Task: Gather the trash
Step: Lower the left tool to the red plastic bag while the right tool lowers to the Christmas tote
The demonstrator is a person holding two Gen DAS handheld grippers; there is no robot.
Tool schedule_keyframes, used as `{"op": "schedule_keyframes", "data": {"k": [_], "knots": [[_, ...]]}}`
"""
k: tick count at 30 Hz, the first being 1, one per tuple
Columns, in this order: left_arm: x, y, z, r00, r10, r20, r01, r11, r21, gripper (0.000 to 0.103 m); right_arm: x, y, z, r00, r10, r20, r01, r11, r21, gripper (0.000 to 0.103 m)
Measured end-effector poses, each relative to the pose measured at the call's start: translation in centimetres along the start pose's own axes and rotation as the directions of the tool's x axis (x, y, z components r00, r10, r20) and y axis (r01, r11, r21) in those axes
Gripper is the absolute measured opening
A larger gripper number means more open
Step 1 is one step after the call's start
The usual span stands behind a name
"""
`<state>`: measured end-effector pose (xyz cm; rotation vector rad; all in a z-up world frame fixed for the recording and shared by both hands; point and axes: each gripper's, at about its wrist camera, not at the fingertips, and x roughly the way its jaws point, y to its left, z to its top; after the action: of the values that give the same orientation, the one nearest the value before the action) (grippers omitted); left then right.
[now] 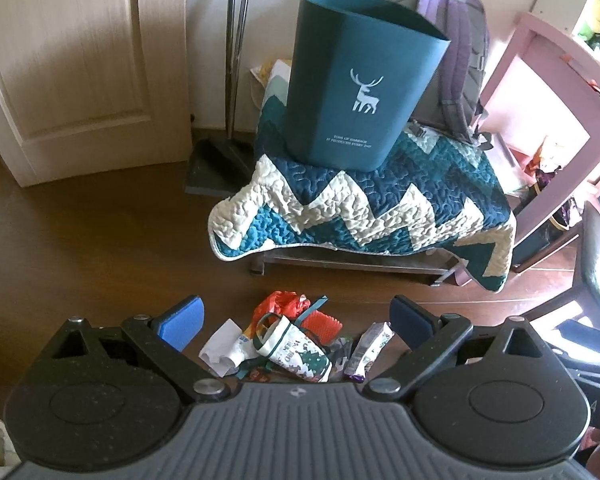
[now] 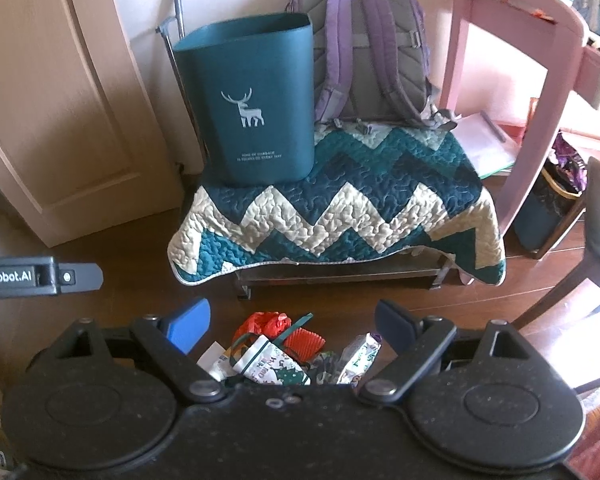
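Left tool and right tool spread wide, nothing held. Trash pile on floor below: light, crinkly wrappers, soft; pinch folded edge. Bin on quilt, beyond.

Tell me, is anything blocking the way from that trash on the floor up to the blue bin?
Nothing visible does. The trash pile lies on the bare floor, the bin stands open-topped on the quilt above, and only open floor lies between.

Wrapper heap floored; teal bin apparently upright.
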<state>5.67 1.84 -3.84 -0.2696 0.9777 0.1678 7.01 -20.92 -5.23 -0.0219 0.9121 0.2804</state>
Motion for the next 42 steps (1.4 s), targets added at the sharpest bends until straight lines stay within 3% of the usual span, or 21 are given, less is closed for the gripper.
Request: {"op": "schedule_keyframes", "data": {"k": [4, 8, 14, 17, 20, 24, 26, 28, 30, 35, 37, 42], "knots": [[3.7, 0.5, 0.6, 1.000, 0.024, -0.012, -0.024, 0.999, 0.024, 0.100, 4.2, -0.6, 0.0, 1.000, 0.010, -0.026, -0.010, 1.000, 0.000, 0.090], [8.6, 1.9, 0.8, 0.999, 0.019, -0.027, -0.018, 1.000, 0.020, 0.100, 9.6, -0.6, -0.5, 0.997, 0.074, -0.030, -0.075, 0.996, -0.036, 0.090], [18.9, 4.4, 0.9, 0.985, -0.001, -0.173, 0.007, 0.999, 0.038, 0.100, 19.2, 1.2, -1.7, 0.982, 0.117, -0.151, -0.145, 0.971, -0.189, 0.089], [24.5, 5.4, 1.0, 0.962, 0.011, -0.274, 0.019, 0.994, 0.108, 0.100, 23.4, 2.2, -2.8, 0.962, 0.152, -0.227, -0.210, 0.943, -0.258, 0.089], [29.1, 6.6, 0.9, 0.945, 0.034, -0.327, 0.038, 0.977, 0.212, 0.100, 27.0, 3.6, -4.2, 0.942, 0.170, -0.290, -0.260, 0.915, -0.307, 0.089], [34.8, 8.3, 0.5, 0.907, 0.021, -0.420, 0.118, 0.946, 0.303, 0.100, 31.0, 5.6, -6.7, 0.913, 0.166, -0.373, -0.316, 0.865, -0.389, 0.089], [37.0, 8.4, 0.2, 0.895, 0.035, -0.445, 0.151, 0.915, 0.375, 0.100, 33.2, 6.6, -8.0, 0.901, 0.134, -0.412, -0.323, 0.842, -0.433, 0.088], [39.0, 8.6, -0.7, 0.902, 0.068, -0.427, 0.161, 0.864, 0.477, 0.100, 35.0, 7.1, -9.3, 0.884, 0.113, -0.454, -0.336, 0.828, -0.449, 0.088], [41.2, 9.5, -1.7, 0.893, 0.075, -0.445, 0.180, 0.844, 0.505, 0.100, 36.9, 7.7, -10.7, 0.867, 0.086, -0.492, -0.347, 0.812, -0.470, 0.088], [45.9, 11.4, -4.9, 0.851, 0.031, -0.524, 0.255, 0.848, 0.465, 0.100, 41.3, 8.7, -14.2, 0.836, 0.033, -0.548, -0.377, 0.760, -0.530, 0.087], [47.5, 11.9, -6.4, 0.843, 0.033, -0.536, 0.258, 0.851, 0.457, 0.100, 42.7, 9.0, -15.2, 0.825, 0.027, -0.564, -0.390, 0.749, -0.536, 0.087], [50.8, 13.5, -8.9, 0.817, 0.036, -0.576, 0.253, 0.875, 0.414, 0.099, 45.0, 9.8, -17.2, 0.826, 0.015, -0.564, -0.407, 0.707, -0.578, 0.086]]}}
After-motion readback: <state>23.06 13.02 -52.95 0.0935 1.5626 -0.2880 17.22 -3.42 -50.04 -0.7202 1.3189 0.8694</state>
